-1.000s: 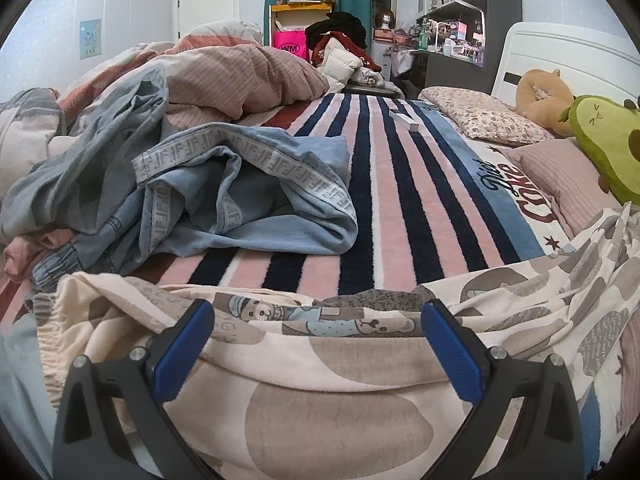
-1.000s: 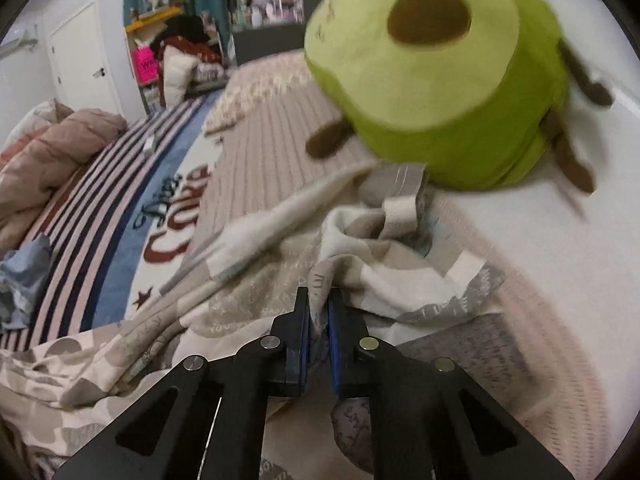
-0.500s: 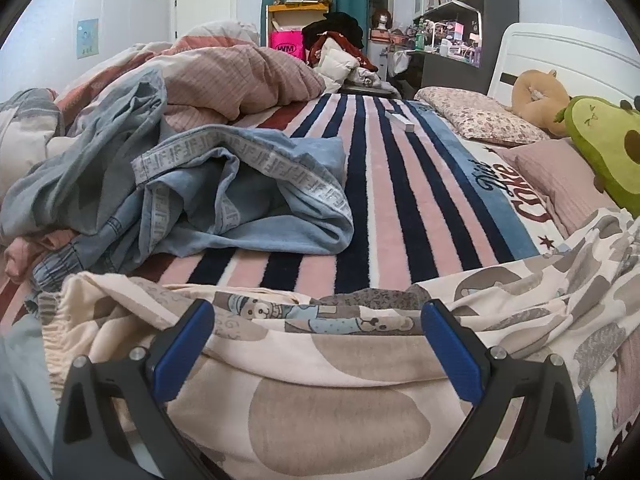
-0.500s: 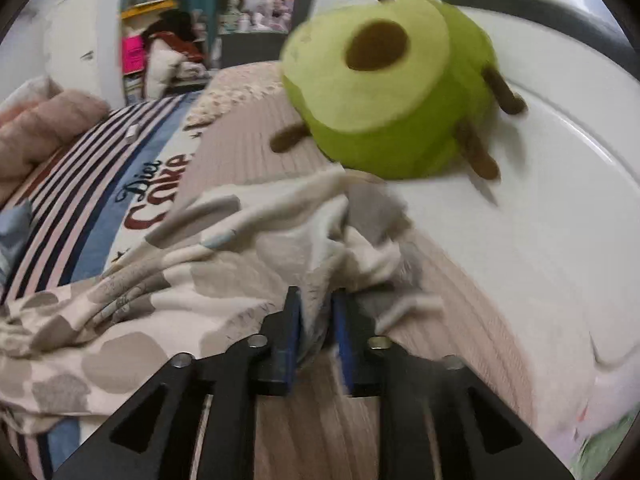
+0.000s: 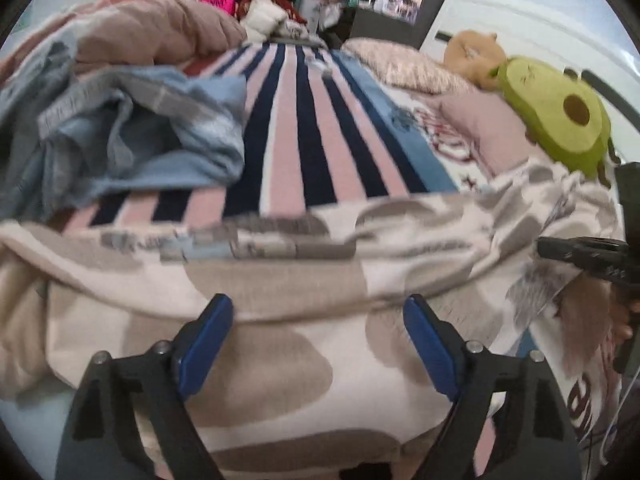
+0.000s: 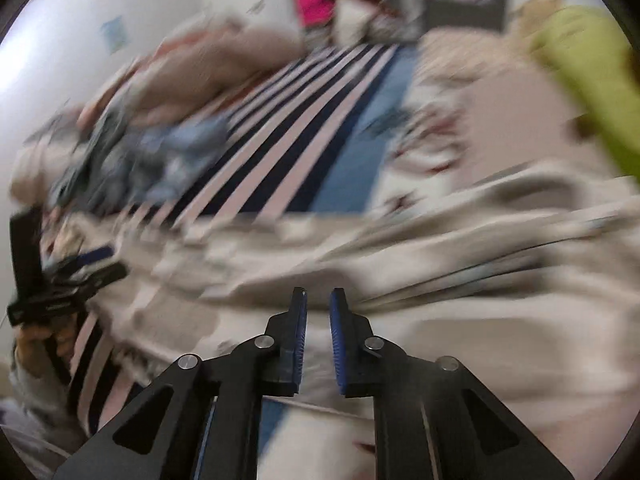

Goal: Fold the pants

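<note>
The pants [image 5: 280, 280] are cream with grey-brown blotches and lie crumpled across the near edge of the bed. My left gripper [image 5: 318, 332] is open, fingers wide apart, just above the waist end. My right gripper [image 6: 318, 312] has its jaws nearly together with a narrow gap over a bunched fold of the pants [image 6: 460, 280]; blur hides whether cloth is pinched. Its black body shows at the right edge of the left wrist view [image 5: 592, 256]. The left gripper shows at the far left of the right wrist view [image 6: 64, 280].
A striped pink and navy blanket [image 5: 304, 128] covers the bed. A heap of blue-grey clothes [image 5: 132, 136] lies at the left, with a pink duvet [image 5: 160, 36] behind. A green avocado plush [image 5: 556, 112] and pillows [image 5: 480, 128] sit at the right by the white headboard.
My right gripper swung left from the avocado plush toward the left gripper, pulling the leg end across. The left gripper tilted down and closer over the waist.
</note>
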`<state>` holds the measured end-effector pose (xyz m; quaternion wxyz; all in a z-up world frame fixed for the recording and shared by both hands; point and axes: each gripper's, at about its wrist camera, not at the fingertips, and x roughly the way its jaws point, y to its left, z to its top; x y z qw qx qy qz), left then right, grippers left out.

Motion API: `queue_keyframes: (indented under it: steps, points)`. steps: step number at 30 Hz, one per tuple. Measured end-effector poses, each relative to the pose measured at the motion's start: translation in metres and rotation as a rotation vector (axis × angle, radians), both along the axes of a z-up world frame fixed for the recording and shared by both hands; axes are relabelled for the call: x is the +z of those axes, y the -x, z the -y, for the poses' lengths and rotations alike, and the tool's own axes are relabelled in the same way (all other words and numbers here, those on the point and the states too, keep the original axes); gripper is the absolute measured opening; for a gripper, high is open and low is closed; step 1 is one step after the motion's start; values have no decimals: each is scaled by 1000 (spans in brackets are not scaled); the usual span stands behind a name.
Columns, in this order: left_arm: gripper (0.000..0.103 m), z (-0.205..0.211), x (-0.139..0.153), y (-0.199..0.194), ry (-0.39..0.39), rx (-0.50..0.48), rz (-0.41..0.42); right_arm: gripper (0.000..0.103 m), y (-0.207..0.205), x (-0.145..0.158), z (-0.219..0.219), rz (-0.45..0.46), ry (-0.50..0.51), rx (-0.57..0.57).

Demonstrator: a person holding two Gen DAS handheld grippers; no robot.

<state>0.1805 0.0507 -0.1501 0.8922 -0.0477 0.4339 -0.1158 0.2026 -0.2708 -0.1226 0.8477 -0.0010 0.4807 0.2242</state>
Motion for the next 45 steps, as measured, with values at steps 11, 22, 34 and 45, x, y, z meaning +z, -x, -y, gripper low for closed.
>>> queue_keyframes:
  steps: [11, 22, 34, 45]
  points:
    - [85, 9, -18, -36, -172, 108, -2, 7, -57, -36, -25, -19, 18, -44]
    - [85, -9, -10, -78, -259, 214, 31, 5, -97, -31, -6, 26, 50, -207]
    - [89, -21, 6, -7, -97, 92, -23, 10, -36, -13, -39, -9, -129, 31]
    - [83, -23, -13, -41, -166, 174, -35, 10, -45, -51, -94, -88, -108, 131]
